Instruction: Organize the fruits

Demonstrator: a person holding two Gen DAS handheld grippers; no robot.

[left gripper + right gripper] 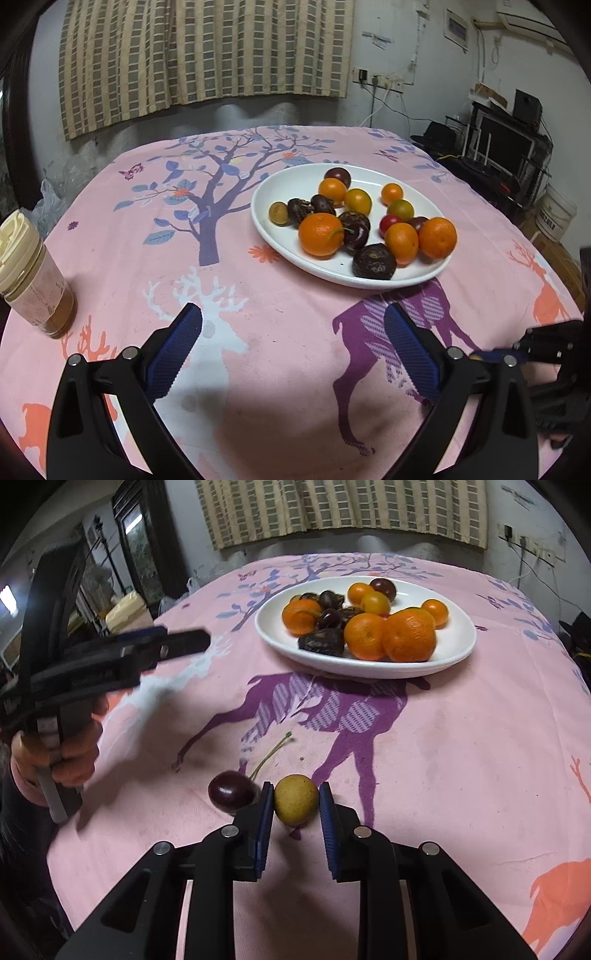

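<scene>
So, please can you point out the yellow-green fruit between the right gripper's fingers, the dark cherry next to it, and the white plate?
yellow-green fruit (295,798), right wrist view, middle of its skin.
dark cherry (231,791), right wrist view, centre of its body.
white plate (456,638), right wrist view, bare right rim.

Right gripper (296,799) bracketing a yellow-green fruit (295,798) on the pink tablecloth (461,757).

Left pad touching the fruit, right pad just off it. Dark cherry (232,791) lying just left of the jaws, stem trailing upward. White plate (454,642) of oranges and dark fruit sitting beyond. Left gripper (184,640) hovering at left, hand-held.
</scene>
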